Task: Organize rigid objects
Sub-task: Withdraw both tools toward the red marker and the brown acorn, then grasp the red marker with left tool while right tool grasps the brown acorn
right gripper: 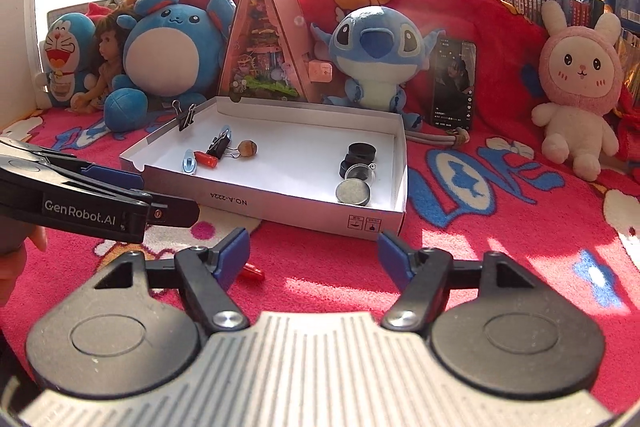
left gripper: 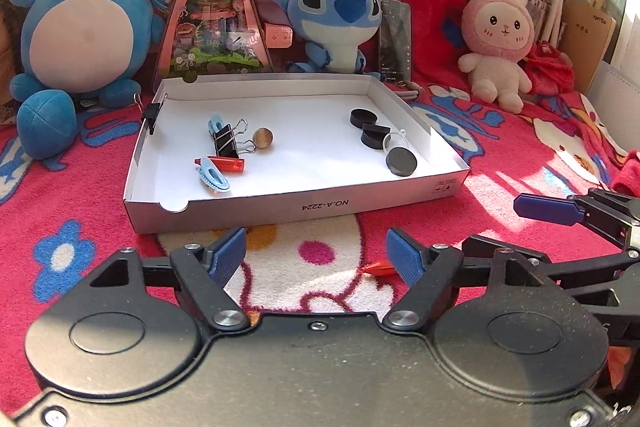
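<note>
A white cardboard box lid (left gripper: pixel 256 209) (right gripper: pixel 280 213) lies on the red blanket. Its left part holds a black binder clip (left gripper: pixel 229 143), a wooden bead (left gripper: pixel 263 138), a red tube (left gripper: pixel 224 165) and blue hair clips (left gripper: pixel 212 179). Its right part holds black discs (left gripper: pixel 401 161) (right gripper: pixel 353 191) and a clear round cap (right gripper: pixel 359 171). A small red piece (left gripper: pixel 376 267) (right gripper: pixel 251 271) lies on the blanket in front of the box, beside the fingers. My left gripper (left gripper: pixel 316 257) is open and empty. My right gripper (right gripper: pixel 314 253) is open and empty.
Plush toys line the back: a blue round one (left gripper: pixel 84 31), a Stitch (left gripper: pixel 336 15), a pink rabbit (left gripper: pixel 500 39). A triangular pink display box (left gripper: pixel 216 11) and a phone (right gripper: pixel 454 83) stand behind the box. Another binder clip (left gripper: pixel 153 111) grips the box's left wall.
</note>
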Demonstrator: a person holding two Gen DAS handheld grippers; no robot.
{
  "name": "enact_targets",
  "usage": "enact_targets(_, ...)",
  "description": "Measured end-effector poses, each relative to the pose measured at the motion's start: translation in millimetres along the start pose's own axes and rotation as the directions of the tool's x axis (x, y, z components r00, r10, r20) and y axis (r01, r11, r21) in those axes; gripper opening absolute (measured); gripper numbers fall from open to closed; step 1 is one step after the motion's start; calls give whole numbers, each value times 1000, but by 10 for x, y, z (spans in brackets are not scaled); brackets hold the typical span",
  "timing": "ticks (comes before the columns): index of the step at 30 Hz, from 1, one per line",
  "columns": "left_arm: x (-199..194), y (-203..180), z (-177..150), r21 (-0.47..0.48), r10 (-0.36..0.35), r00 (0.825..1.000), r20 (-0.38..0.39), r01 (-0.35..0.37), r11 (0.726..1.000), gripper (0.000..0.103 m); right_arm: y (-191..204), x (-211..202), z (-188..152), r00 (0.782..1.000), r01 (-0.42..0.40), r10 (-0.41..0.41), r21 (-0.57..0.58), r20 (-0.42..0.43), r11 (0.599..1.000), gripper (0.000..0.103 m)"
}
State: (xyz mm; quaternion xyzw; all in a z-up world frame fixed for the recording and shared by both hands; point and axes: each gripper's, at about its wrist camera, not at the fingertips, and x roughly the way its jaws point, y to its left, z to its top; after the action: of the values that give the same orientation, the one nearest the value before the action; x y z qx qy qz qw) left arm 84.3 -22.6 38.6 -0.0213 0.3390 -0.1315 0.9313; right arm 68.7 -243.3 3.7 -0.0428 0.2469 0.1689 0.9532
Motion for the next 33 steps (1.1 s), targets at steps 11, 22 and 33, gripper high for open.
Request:
enact_targets(11, 64, -258, -163, -17, -65, 998, -26, 65, 998, 83, 66, -383, -567, 999, 40, -41, 22, 22, 999, 85)
enact_targets(22, 262, -487, -252, -9, -54, 998, -23, 53, 999, 77, 242, -402, -898, 987, 114, -120, 56, 108, 992, 85)
enact_targets(33, 360, -609, -265, 34, -24, 1000, -11, 24, 999, 59, 430, -466, -1058, 967, 163, -177, 90, 182, 983, 79)
